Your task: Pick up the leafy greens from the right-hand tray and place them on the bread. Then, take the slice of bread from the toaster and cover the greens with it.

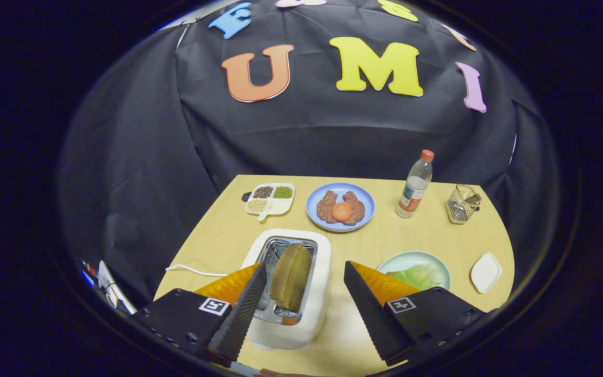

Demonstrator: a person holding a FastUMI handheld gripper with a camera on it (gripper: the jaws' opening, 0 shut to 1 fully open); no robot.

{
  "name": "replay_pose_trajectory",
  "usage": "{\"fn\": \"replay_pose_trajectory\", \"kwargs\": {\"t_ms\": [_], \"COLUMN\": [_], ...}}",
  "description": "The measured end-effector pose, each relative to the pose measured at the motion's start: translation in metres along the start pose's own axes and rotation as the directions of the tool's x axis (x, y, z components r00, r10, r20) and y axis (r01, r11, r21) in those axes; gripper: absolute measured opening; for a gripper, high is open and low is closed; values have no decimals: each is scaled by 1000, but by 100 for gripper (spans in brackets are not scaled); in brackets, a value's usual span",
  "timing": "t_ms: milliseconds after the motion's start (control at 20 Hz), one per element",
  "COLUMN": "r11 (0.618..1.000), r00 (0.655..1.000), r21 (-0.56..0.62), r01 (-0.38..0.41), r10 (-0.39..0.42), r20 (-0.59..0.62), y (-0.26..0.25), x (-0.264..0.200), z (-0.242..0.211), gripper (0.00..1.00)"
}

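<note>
Gripper [304, 301] open and empty, fingers spread above the toaster [291, 285], where a bread slice [291, 283] stands upright for pulling. Greens [419, 275] lie in the pale tray [411, 257] at 2 o'clock, just beyond the right finger, untouched.

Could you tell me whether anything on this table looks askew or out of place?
Little stands out. The bread slice leans tilted in the toaster slot rather than upright, sitting between the open gripper fingers. The blue plate, bottle and greens look tidy, nothing spilled.
</note>
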State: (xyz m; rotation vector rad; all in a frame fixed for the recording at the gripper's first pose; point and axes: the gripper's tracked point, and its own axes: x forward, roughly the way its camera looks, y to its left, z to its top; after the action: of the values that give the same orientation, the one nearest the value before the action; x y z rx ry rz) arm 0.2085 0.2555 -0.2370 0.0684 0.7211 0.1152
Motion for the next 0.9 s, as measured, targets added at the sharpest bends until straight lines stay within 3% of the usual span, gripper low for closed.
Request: {"fn": "replay_pose_trajectory", "kwargs": {"t_ms": [300,450,550,750,900], "r11": [997,991,989,983,986], "r00": [996,991,988,978,981], "r21": [-42,-68,-71,-69,-69], "r01": [69,117,131,169,151], "r10": [-72,-121,-136,-176,-158], "r20": [-52,-63,-76,-108,-112], "y": [16,16,16,5,4], "x": [28,37,40,41,39], "z": [-7,-6,-8,-12,-9], "gripper": [78,61,58,35,19]}}
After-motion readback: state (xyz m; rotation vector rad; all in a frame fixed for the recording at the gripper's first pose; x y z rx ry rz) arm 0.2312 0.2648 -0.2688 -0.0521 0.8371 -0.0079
